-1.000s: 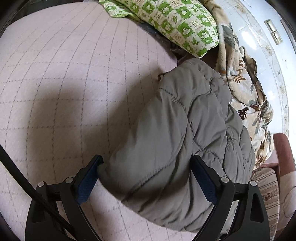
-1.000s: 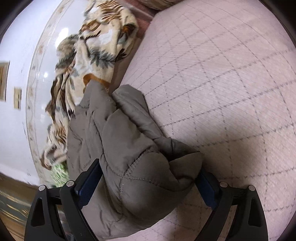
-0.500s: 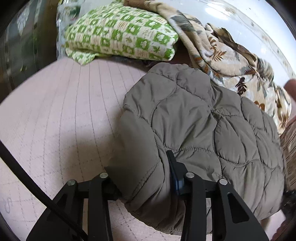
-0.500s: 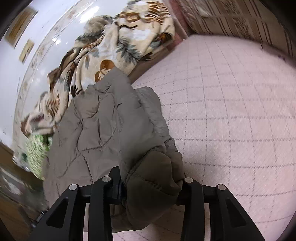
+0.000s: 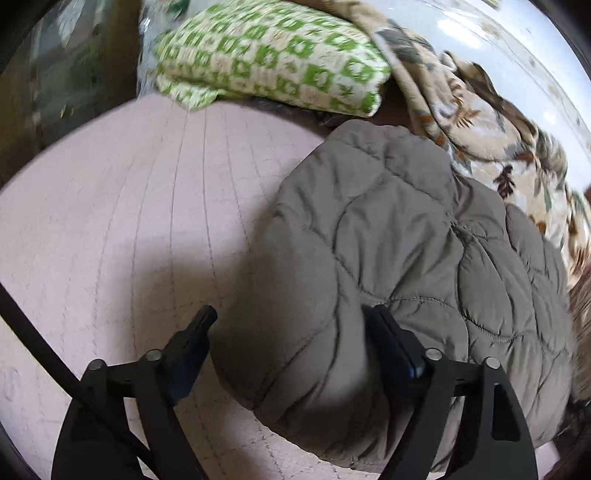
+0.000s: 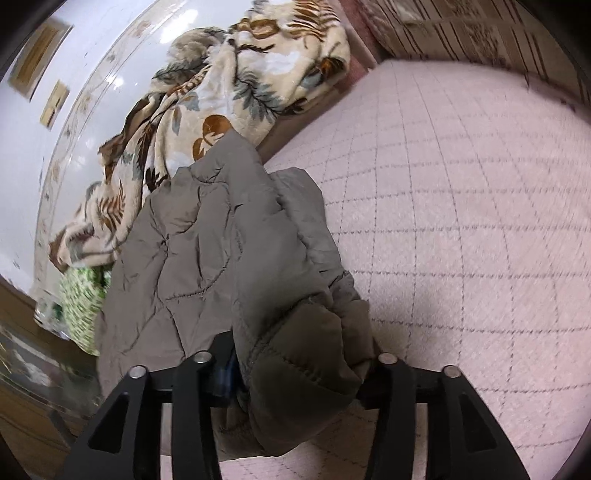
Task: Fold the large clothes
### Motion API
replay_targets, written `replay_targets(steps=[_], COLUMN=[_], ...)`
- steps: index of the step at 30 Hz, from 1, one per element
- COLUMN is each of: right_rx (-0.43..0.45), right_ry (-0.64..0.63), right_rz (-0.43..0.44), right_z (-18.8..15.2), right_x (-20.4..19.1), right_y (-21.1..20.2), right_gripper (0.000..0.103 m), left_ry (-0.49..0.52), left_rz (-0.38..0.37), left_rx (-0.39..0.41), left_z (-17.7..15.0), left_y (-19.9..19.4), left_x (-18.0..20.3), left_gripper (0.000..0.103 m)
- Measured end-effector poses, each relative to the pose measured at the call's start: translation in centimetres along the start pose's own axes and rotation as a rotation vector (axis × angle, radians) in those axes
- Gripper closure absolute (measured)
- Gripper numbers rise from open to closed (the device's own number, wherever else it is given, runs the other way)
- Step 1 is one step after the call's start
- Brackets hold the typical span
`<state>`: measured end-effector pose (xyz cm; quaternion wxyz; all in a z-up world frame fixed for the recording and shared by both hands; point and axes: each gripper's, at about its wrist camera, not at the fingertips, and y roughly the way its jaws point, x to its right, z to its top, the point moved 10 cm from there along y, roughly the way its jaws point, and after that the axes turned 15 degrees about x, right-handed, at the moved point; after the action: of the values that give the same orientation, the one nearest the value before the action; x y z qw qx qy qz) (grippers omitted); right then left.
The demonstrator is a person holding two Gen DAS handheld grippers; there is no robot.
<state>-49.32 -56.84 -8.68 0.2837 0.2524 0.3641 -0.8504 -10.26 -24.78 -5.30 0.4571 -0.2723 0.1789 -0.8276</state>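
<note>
A grey-brown quilted puffer jacket (image 5: 399, 251) lies bunched on the pink quilted bed cover (image 5: 129, 221). In the left wrist view my left gripper (image 5: 291, 332) has its jaws part open, and the jacket's near edge bulges between the blue-padded fingers (image 5: 391, 343). In the right wrist view the jacket (image 6: 221, 240) lies ahead. My right gripper (image 6: 295, 354) is shut on a thick fold of its near end, which fills the gap between the jaws.
A green and white patterned folded blanket (image 5: 273, 62) lies at the far edge of the bed. A cream leaf-print blanket (image 6: 207, 110) is heaped along the white wall behind the jacket. Striped cushions (image 6: 461, 33) stand at the far right.
Both grippers closed on the jacket's near edge between one second and half a second ago. Since then the left jaws have spread apart again, while the right gripper stays clamped on its fold.
</note>
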Motion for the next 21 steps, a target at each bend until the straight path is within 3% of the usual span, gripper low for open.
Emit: replay_targets(steps=[3,7,10,11,12,13,16,21], right_rx=[-0.019,-0.044,-0.073,-0.071,-0.068,-0.057,-0.034,0.012], right_ry=[0.038,0.116,0.187,0.203,0.198,0.174,0.113,-0.040], right_rz=[0.009,0.038,0.073,0.088,0.098,0.094,0.086,0.051], right_z=[-0.4,-1.0,-1.8,-2.0,-2.1,-1.9,-1.2,-0.3], right_x=[0.3,0.7,0.8,0.7,0.4,0.0,-0.9,-3.1], right_y=[0.3,0.9,1.9,2.0,2.1,2.0,1.4,0.0], right_gripper=[0.029,0.021,0.018,0.018,0.027,0.039,0.058,0.067], left_ry=[-0.089,-0.234,-0.215,-0.211,-0.200,-0.152,-0.041,-0.016], left_rz=[-0.006,-0.049,-0.057,-0.084,-0.127,-0.133,-0.121,-0.125], left_rx=[-0.034,-0.063,-0.039,-0.039,-0.035,-0.026,0.016,0.053], left_z=[-0.5,-1.6,-1.6,-1.5,-1.4,-1.1,-0.3,0.6], left_y=[0.6,1.3,1.1,1.0,0.9,0.6,-0.2,-1.3], left_x=[-1.1,-1.8,-1.2,-0.8,0.0,0.6,1.8,2.4], left_gripper=[0.009,0.005,0.005,0.011,0.030,0.038,0.058,0.068])
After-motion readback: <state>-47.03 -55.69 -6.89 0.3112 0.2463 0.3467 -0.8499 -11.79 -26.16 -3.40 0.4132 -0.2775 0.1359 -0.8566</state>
